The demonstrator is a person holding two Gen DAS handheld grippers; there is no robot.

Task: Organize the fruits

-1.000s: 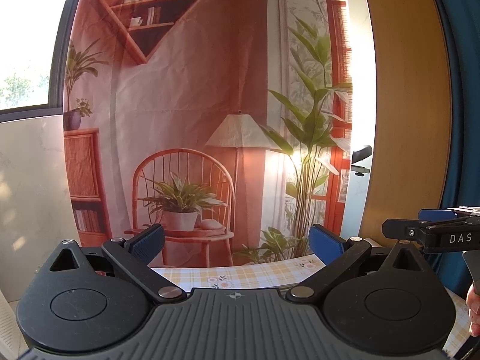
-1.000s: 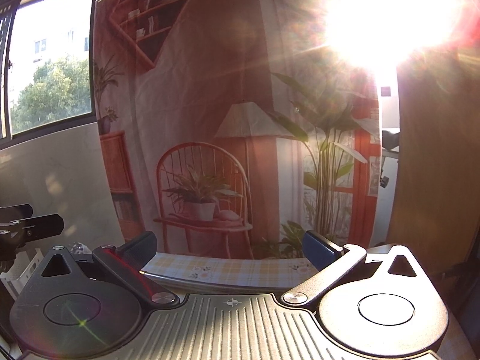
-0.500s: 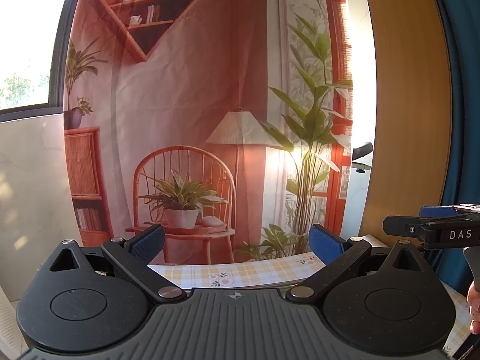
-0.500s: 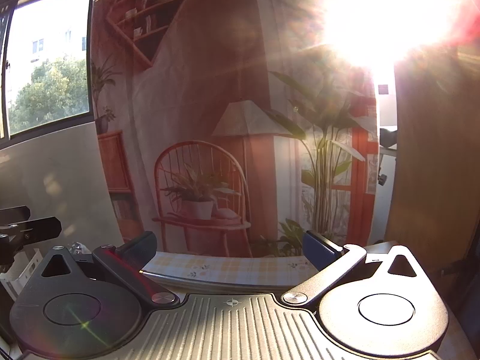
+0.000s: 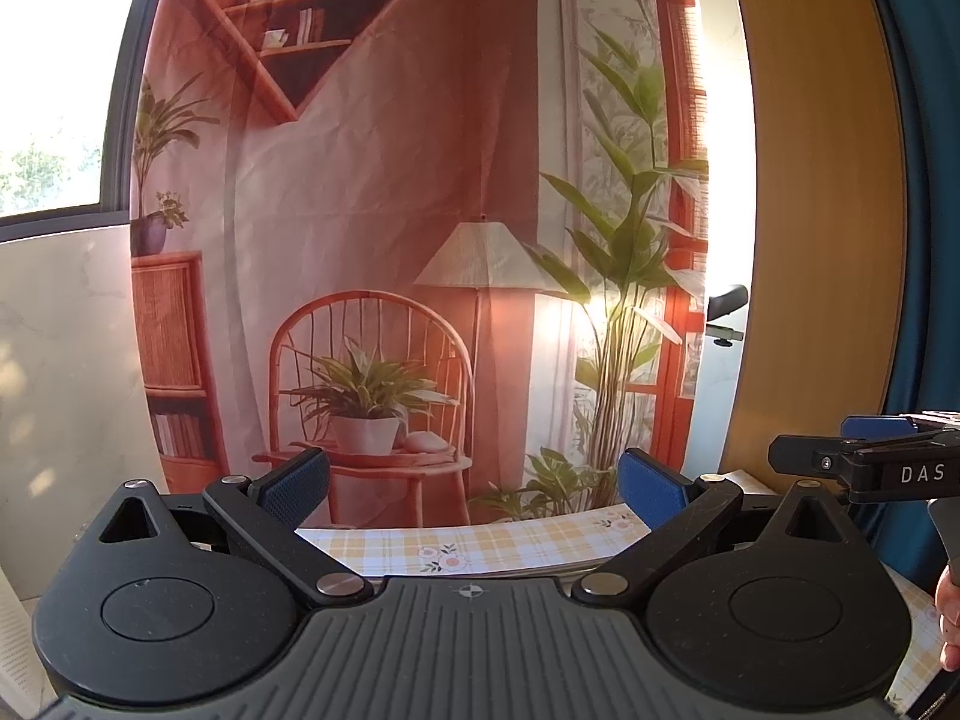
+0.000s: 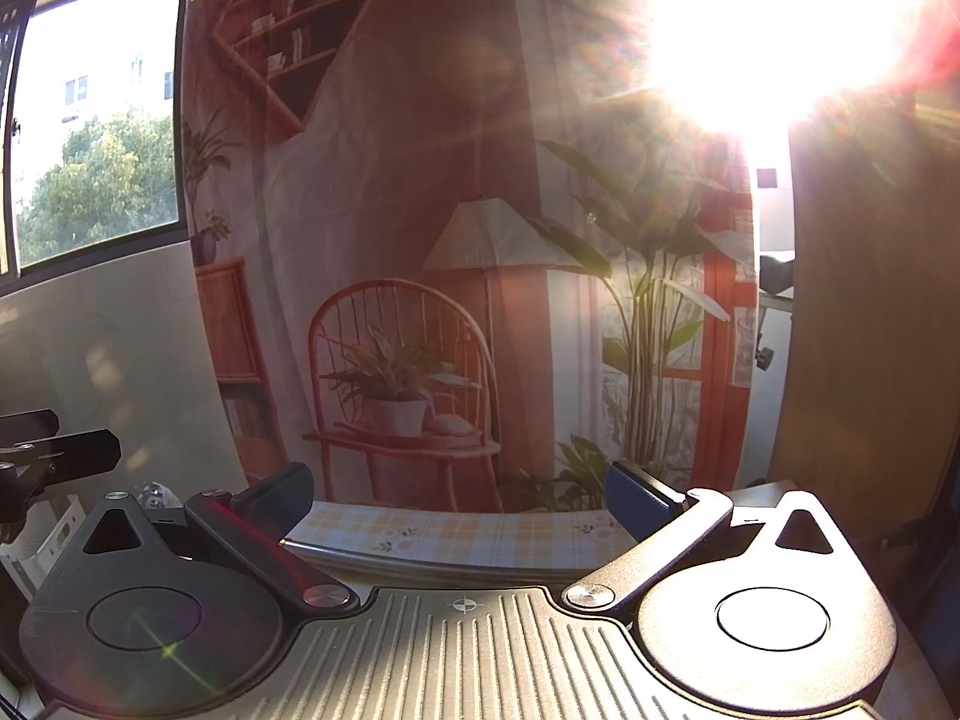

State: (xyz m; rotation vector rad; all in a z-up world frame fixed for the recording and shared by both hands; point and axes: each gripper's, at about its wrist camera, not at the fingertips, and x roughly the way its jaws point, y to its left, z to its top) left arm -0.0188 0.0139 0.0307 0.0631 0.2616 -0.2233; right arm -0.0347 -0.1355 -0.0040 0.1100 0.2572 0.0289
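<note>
— Tongs first, left to right: the left tongs (image 5: 473, 483) stand wide apart with nothing between the blue pads. The right tongs (image 6: 459, 495) are spread just as wide, also empty. Both are held level and point at the printed backdrop (image 5: 372, 192) rather than down at the work.

— And the fruit?

— None shows in either view. Only the far strip of the worktop, under a yellow checked tablecloth (image 5: 480, 546), can be seen past the tongs, and that strip is bare. A corner of a white slotted crate (image 6: 45, 531) sits low at the left edge of the right wrist view — possibly where fruit belongs, though I cannot tell what is in it.

— So how far along?

— By my reading, either nothing has begun or everything is finished; with empty tongs raised away from the worktop and no fruit in sight, the pictures don't settle it.

— Anything different from a second ago?

— Very little. In both views the backdrop sits slightly lower and a bit more tablecloth shows, so both tongs seem to have tilted or risen a touch. Their spread is unchanged.
</note>
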